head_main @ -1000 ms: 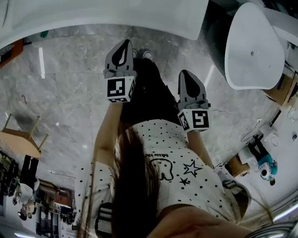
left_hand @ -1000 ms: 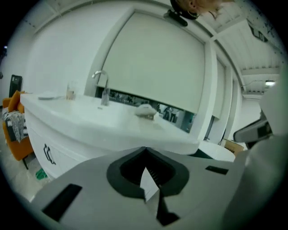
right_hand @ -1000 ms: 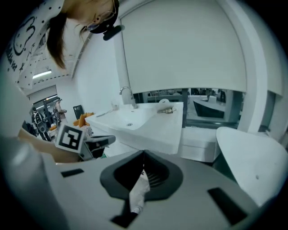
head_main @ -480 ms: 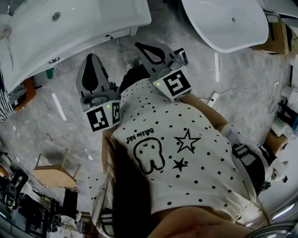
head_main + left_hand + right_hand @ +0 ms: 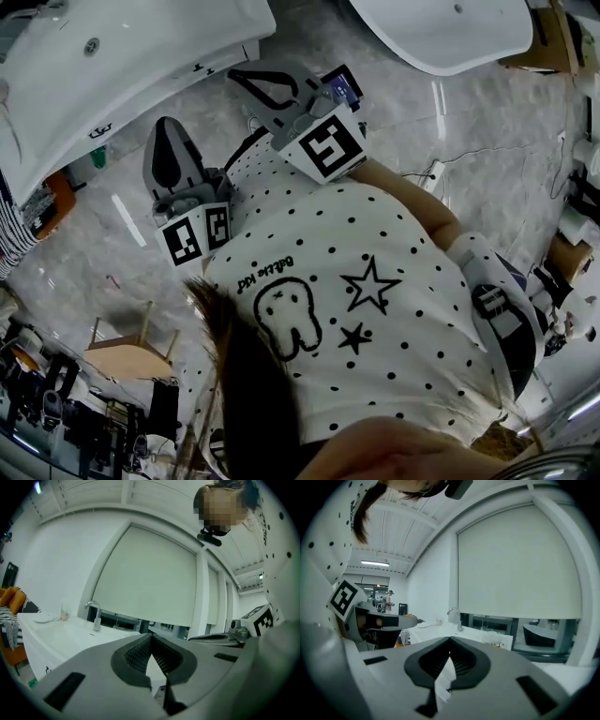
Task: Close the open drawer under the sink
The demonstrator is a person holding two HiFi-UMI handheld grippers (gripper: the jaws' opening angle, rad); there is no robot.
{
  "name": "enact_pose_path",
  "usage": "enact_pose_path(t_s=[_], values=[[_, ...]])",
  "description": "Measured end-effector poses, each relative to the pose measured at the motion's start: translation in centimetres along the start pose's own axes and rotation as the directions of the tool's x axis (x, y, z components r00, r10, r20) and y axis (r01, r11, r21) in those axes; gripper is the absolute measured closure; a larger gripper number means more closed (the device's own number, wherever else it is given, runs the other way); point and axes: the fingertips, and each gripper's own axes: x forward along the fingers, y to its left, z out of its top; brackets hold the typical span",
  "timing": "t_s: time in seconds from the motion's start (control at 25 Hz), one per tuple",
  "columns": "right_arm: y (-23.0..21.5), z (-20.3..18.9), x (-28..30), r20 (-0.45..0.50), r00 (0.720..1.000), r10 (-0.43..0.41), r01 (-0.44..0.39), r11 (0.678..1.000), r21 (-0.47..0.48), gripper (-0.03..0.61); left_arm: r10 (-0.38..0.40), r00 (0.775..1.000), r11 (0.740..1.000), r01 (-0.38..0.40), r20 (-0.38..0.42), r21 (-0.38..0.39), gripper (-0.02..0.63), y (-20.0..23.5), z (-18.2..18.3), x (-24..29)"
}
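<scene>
The white sink top [image 5: 141, 66] with its drain lies at the upper left of the head view. Its faucet [image 5: 95, 614] stands beyond the left gripper's jaws and shows again as the faucet [image 5: 454, 616] in the right gripper view. No drawer shows in any view. My left gripper [image 5: 167, 127] is held level in front of the polka-dot shirt, shut and empty, its tips meeting at the left gripper [image 5: 151, 637]. My right gripper [image 5: 236, 75] is beside it, nearer the sink's corner, also shut on nothing, seen as the right gripper [image 5: 450, 641].
A white tub [image 5: 450, 33] stands at the top right on the grey marble floor [image 5: 103, 244]. A wooden stool [image 5: 127, 352] is at the lower left. Cables [image 5: 441, 169] and a cardboard box [image 5: 534, 47] lie to the right. A person [image 5: 388, 600] stands far off.
Both grippers have risen from pointing at the floor to level with the chest. The head view has swung, and the sink top has come in at the upper left.
</scene>
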Motion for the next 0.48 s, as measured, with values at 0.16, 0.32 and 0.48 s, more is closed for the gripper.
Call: enact_pose_path(t_s=[0.16,0.32,0.48], values=[[-0.9,-0.4,-0.1,-0.020,1.000,-0.022,0.022,1.000,-0.006,0.566,-0.013,1.000,1.000,0.013,0.007,0.010,0.607,-0.3,0.1,0.6],[-1.3,-0.5,-0.2,-0.024,0.999,-0.035,0.035,0.999,-0.008,0.566,-0.021,1.000,1.000,0.021,0.002,-0.006,0.607,-0.5,0.0,0.9],[-1.4,-0.4,-0.4,-0.022,0.999,-0.046,0.046,0.999,-0.018,0.566,-0.022,1.000,1.000,0.022,-0.003,-0.009,0.607,-0.6,-0.1,0.9]])
